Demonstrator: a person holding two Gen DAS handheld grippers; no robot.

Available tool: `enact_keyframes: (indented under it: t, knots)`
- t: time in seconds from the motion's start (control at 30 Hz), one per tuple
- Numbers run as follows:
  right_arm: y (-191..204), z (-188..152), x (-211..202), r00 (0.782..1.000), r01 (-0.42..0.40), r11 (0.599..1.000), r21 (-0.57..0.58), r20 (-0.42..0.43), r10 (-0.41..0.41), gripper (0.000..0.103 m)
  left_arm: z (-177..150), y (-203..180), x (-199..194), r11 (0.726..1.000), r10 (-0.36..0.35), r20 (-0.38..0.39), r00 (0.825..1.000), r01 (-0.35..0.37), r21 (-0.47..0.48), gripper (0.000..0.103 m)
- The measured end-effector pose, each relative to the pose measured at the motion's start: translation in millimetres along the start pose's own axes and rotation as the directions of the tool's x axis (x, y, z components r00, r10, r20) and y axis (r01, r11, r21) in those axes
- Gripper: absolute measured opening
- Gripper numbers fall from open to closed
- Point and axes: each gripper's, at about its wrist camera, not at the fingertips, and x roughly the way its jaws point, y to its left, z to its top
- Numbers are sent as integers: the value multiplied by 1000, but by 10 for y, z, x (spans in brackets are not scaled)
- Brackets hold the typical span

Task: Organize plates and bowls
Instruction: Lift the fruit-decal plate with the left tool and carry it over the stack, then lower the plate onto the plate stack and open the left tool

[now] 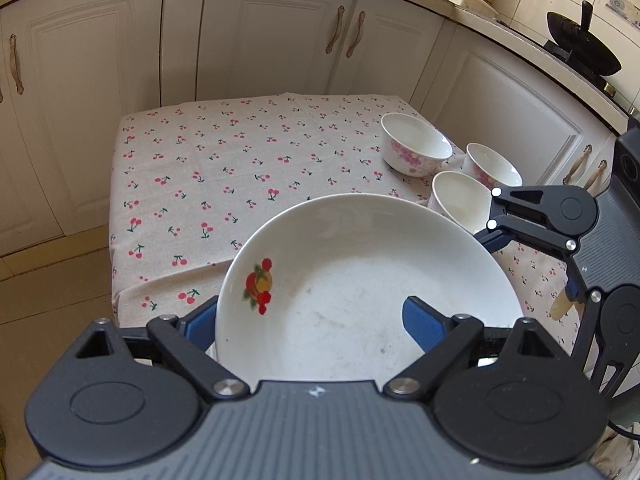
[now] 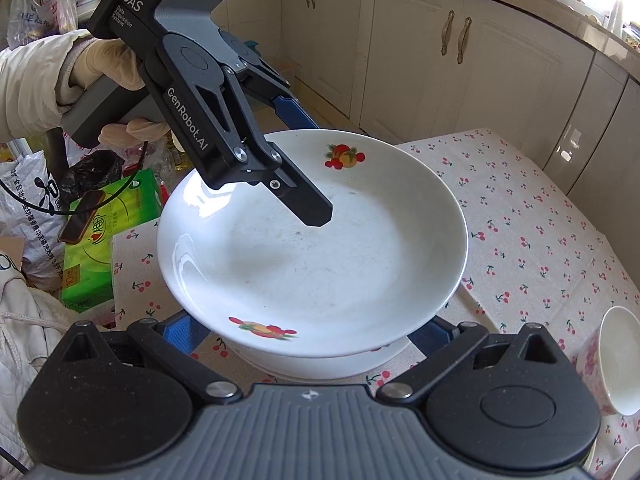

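Note:
A white plate with fruit prints (image 1: 360,280) is held tilted above the cherry tablecloth. My left gripper (image 1: 312,320) is shut on its near rim, one finger inside and one under it; in the right wrist view it (image 2: 308,168) grips the plate's (image 2: 320,248) far-left rim. A second white plate (image 2: 320,366) lies on the cloth beneath. My right gripper (image 2: 304,334) is open, its fingers (image 2: 182,332) straddling the plates' near edge. Three white bowls with pink flowers (image 1: 416,144) (image 1: 492,164) (image 1: 460,200) stand at the table's right side.
The table (image 1: 208,168) stands against cream cabinets (image 1: 260,28). A wok (image 1: 580,44) sits on the counter at the right. A green box (image 2: 100,240) with a phone on it and bags (image 2: 28,208) lie left of the table.

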Motion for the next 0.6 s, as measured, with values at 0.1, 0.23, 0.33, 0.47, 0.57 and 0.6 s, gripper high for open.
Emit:
enact_keyframes:
  t: [0.1, 0.23, 0.33, 0.47, 0.57, 0.6]
  knots:
    - [11, -72, 27, 1000, -2, 1000, 13, -13, 2, 103, -51, -35, 70, 1000, -11, -16, 1000, 11, 5, 93]
    - [22, -143, 53, 999, 3, 1000, 30, -33, -2, 103, -81, -54, 175, 1000, -25, -35, 999, 25, 2, 93]
    - [8, -179, 85, 999, 6, 999, 37, -50, -4, 103, -95, -45, 258, 999, -35, -52, 998, 35, -5, 93]
    - [-11, -198, 129, 998, 5, 999, 43, -68, -2, 103, -102, -30, 345, 999, -37, -76, 996, 37, -5, 93]
    - [-25, -211, 143, 997, 1, 999, 49, -73, 2, 103, -97, -23, 387, 999, -35, -91, 995, 36, 0, 93]
    - [-28, -209, 143, 997, 0, 999, 52, -74, 3, 103, -94, -26, 392, 999, -33, -94, 995, 34, 4, 93]
